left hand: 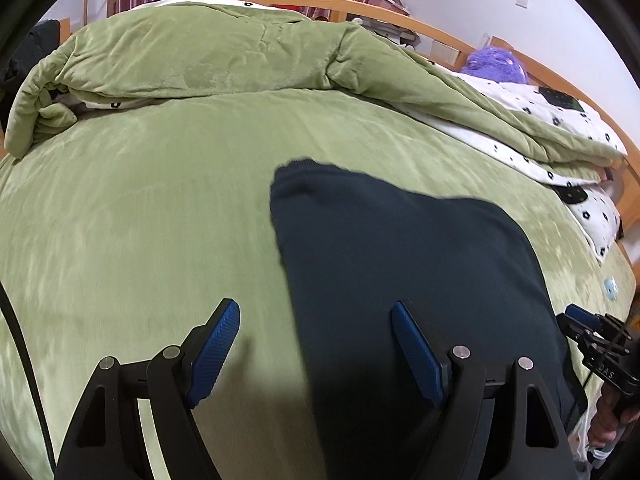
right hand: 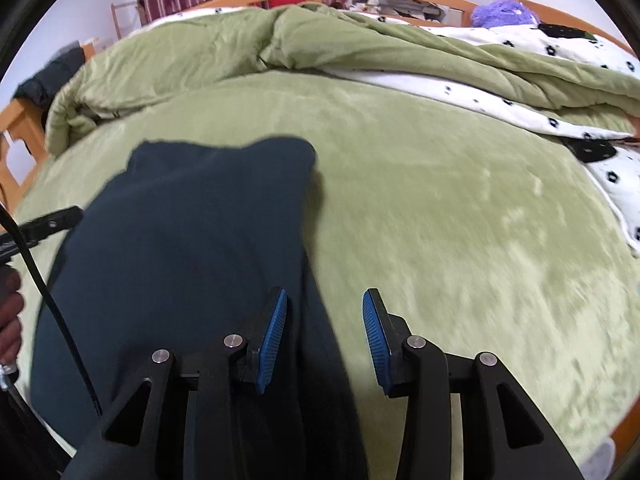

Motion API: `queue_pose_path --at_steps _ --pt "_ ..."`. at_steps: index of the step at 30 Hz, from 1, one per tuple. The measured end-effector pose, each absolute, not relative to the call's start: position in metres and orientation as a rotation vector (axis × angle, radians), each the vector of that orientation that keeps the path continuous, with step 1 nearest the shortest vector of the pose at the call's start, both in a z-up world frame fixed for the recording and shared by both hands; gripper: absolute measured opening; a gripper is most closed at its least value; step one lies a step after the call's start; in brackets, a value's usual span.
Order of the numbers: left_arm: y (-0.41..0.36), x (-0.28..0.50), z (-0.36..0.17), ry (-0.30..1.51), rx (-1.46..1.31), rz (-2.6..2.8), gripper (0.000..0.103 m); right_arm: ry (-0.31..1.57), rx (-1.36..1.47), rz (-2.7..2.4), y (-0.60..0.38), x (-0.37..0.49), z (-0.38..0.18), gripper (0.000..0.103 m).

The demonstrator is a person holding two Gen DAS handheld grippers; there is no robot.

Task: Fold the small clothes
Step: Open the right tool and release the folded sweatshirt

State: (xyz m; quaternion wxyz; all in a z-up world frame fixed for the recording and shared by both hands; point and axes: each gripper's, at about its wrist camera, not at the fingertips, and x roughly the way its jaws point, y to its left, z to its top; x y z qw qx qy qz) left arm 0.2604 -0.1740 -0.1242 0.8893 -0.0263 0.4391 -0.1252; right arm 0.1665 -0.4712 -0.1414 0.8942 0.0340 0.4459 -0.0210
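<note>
A dark navy garment (left hand: 408,264) lies flat on the green bedspread (left hand: 140,208). It also shows in the right wrist view (right hand: 192,232). My left gripper (left hand: 316,312) is open above the garment's left edge, one finger over the cloth, the other over the bedspread. My right gripper (right hand: 325,300) is open above the garment's right edge, with the edge between its blue pads. The right gripper also shows at the right edge of the left wrist view (left hand: 588,328). Neither gripper holds anything.
A rumpled green quilt (left hand: 208,52) with white flowered lining (left hand: 560,120) is heaped at the back and right of the bed. A purple plush toy (left hand: 496,64) lies by the wooden bed frame (left hand: 448,36). Striped curtains hang behind.
</note>
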Motion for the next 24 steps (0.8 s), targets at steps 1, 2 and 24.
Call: queue_pose_path --at_steps 1,2,24 --pt "-0.174 0.254 -0.125 0.913 -0.057 -0.264 0.077 0.931 0.069 -0.048 -0.474 0.159 -0.143 0.039" --pt "-0.175 0.248 -0.126 0.914 -0.058 -0.267 0.077 0.940 0.070 -0.047 -0.476 0.155 -0.144 0.039" --pt "-0.170 0.139 -0.131 0.935 -0.038 -0.286 0.078 0.959 0.068 -0.017 -0.462 0.082 -0.141 0.039"
